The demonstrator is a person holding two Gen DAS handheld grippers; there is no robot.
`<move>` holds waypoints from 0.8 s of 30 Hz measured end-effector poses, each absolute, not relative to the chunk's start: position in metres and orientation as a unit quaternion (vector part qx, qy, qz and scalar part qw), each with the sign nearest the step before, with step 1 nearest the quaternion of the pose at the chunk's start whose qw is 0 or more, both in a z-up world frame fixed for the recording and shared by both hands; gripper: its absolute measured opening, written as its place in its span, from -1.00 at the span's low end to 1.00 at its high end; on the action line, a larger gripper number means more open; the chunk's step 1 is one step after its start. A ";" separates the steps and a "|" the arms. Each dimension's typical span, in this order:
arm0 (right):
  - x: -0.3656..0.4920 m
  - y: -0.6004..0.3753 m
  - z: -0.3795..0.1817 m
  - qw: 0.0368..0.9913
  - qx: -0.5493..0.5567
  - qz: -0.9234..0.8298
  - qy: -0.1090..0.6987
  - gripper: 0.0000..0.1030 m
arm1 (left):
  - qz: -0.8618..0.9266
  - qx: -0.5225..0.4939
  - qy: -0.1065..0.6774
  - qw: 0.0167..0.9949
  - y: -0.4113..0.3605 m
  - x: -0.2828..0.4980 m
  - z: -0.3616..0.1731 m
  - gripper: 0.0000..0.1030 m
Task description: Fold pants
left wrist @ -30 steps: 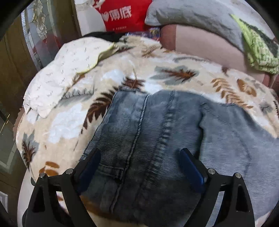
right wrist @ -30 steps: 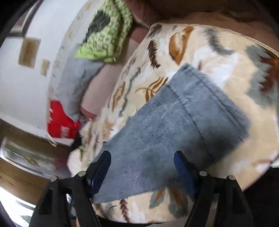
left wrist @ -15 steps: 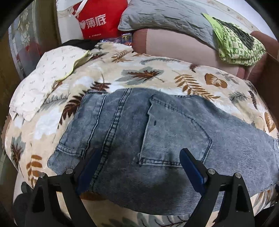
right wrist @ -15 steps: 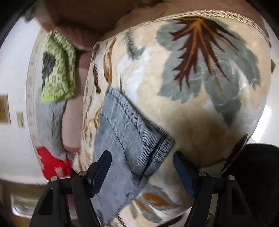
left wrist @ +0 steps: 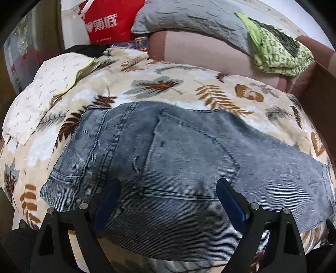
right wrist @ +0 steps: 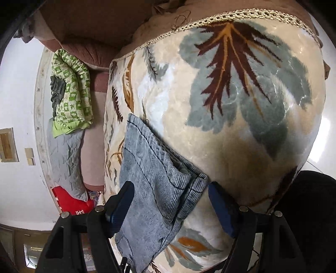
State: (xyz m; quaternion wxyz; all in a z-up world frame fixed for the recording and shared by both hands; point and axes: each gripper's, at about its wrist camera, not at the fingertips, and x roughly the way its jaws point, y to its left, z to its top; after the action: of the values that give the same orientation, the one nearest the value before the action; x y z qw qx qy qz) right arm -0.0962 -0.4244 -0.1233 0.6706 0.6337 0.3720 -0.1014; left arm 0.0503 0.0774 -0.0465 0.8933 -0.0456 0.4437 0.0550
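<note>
The pants (left wrist: 172,159), grey-blue denim, lie flat on a leaf-patterned blanket (left wrist: 159,84), back pocket (left wrist: 189,151) facing up. The left gripper (left wrist: 168,201) hovers near the waist end with its jaws spread wide and empty. The right gripper (right wrist: 170,201) is likewise parted, straddling the stacked leg hems (right wrist: 189,178). Farther back sit a grey pillow (left wrist: 189,19), green patterned cloth (left wrist: 279,52) and red bag (left wrist: 113,23).
</note>
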 end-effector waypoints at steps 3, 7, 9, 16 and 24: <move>-0.097 -0.425 -0.124 0.672 0.632 -0.090 0.375 0.48 | 0.048 -0.049 0.446 0.893 0.065 0.050 -0.043 0.80; -0.096 -0.426 -0.125 0.681 0.622 -0.076 0.379 0.47 | 0.021 -0.020 0.447 0.894 0.030 0.051 -0.040 0.80; -0.096 -0.427 -0.123 0.684 0.617 -0.076 0.381 0.39 | 0.005 -0.008 0.446 0.895 0.009 0.054 -0.037 0.80; -0.096 -0.429 -0.122 0.687 0.614 -0.080 0.380 0.30 | -0.058 0.029 0.449 0.891 -0.070 0.068 -0.032 0.80; -0.089 -0.429 -0.124 0.692 0.597 -0.077 0.398 0.10 | -0.088 0.081 0.451 0.884 -0.149 0.087 -0.047 0.80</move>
State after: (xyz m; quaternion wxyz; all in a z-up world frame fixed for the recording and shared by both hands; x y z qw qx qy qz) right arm -0.0892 -0.4293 -0.1242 0.6924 0.5969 0.3980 -0.0774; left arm 0.0874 -0.1486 -0.0465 0.8844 0.0811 0.4509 -0.0884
